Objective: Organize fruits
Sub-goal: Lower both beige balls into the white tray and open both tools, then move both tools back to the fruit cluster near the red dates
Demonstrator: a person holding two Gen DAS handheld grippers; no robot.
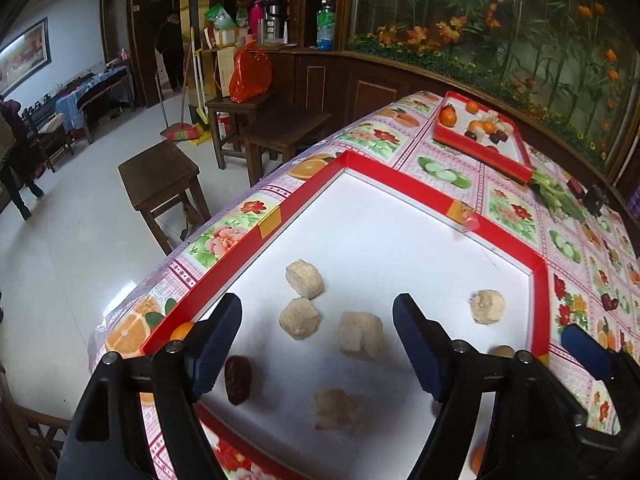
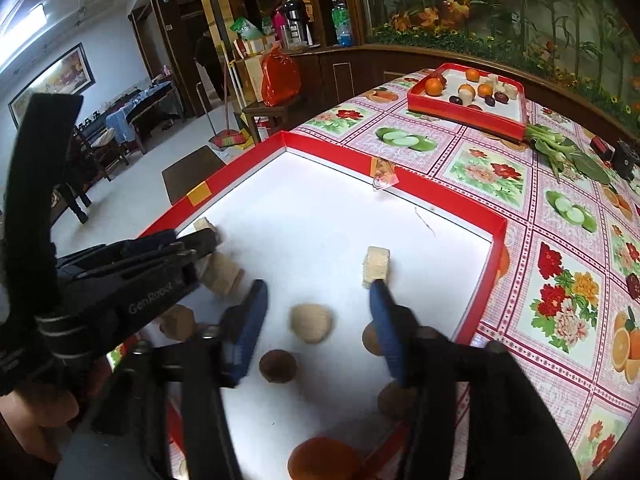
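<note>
1. Left gripper (image 1: 318,344) spread wide over near tray (image 1: 400,184), holding nothing, beige chunks (image 1: 300,317) between fingers.
2. Right gripper (image 2: 318,308) wide too, empty, above round piece (image 2: 311,323).
3. Oranges (image 2: 434,86) in far tray (image 2: 464,114).

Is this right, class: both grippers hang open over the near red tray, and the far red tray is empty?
Not quite. The far red tray is not empty: the right wrist view shows oranges and dark fruits in it. The rest stands: left gripper and right gripper hang open over the near red tray.
</note>
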